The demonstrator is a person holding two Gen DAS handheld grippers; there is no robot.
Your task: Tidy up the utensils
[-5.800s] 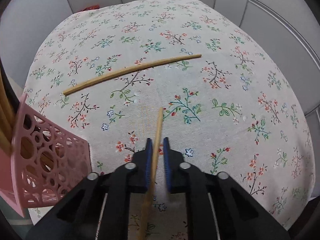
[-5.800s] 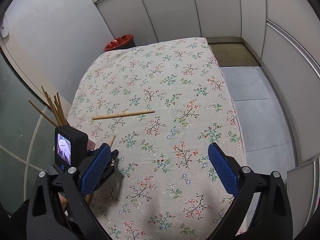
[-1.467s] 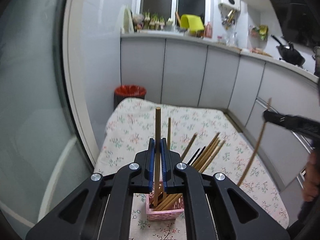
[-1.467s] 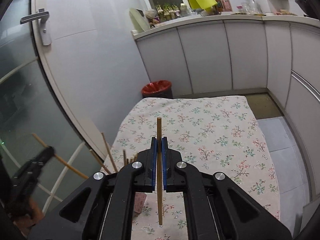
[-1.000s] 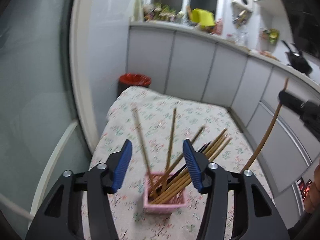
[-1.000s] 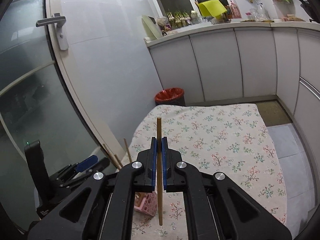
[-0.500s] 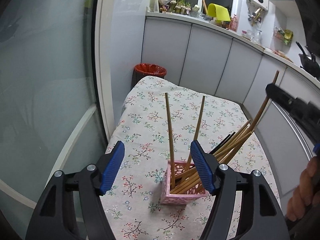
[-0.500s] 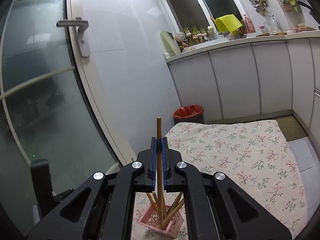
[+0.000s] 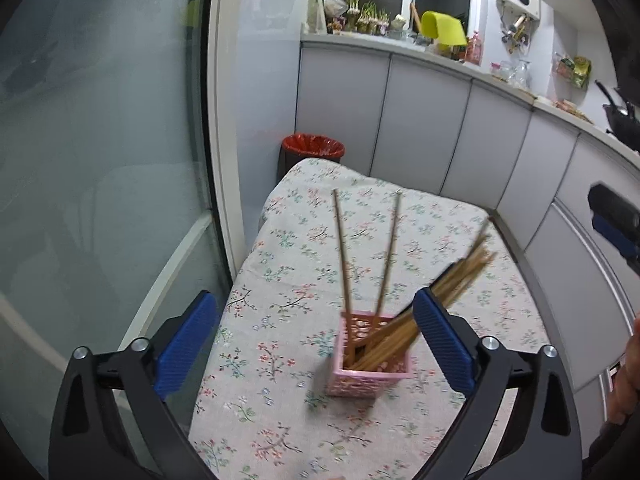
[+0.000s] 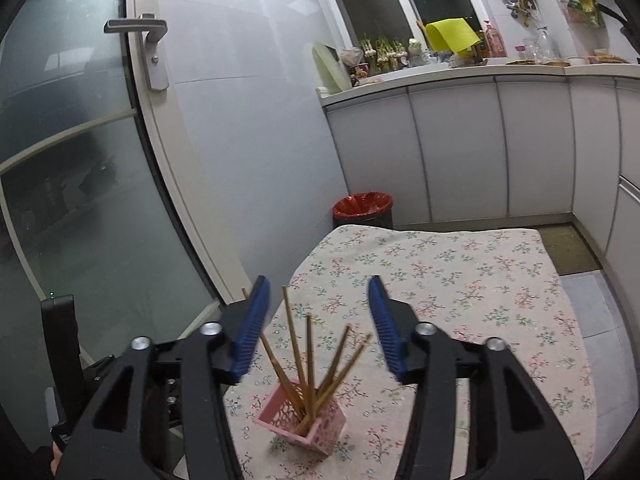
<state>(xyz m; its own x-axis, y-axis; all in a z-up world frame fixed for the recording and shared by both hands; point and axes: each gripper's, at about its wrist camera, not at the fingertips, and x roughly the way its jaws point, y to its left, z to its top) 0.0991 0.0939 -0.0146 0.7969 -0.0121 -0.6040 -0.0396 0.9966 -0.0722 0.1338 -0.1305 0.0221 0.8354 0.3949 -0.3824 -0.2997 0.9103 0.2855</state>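
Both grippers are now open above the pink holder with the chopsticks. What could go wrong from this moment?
1. The pink holder is small and stands close to the edge of the table; its chopsticks lean far to one side, so it might tip.
2. The right hand-held gripper has just been opening, and chopstick tips stand between its jaws; pulling back sideways could catch them.
3. The left hand-held gripper hangs near the leaning bundle and may brush it.

I am in a home kitchen: grey cabinets (image 10: 532, 148) run under a countertop (image 10: 440, 70) crowded with bottles and sprouting bulbs, a wok (image 9: 622, 114) at its far end, a red-lined bin (image 10: 363, 206) below.
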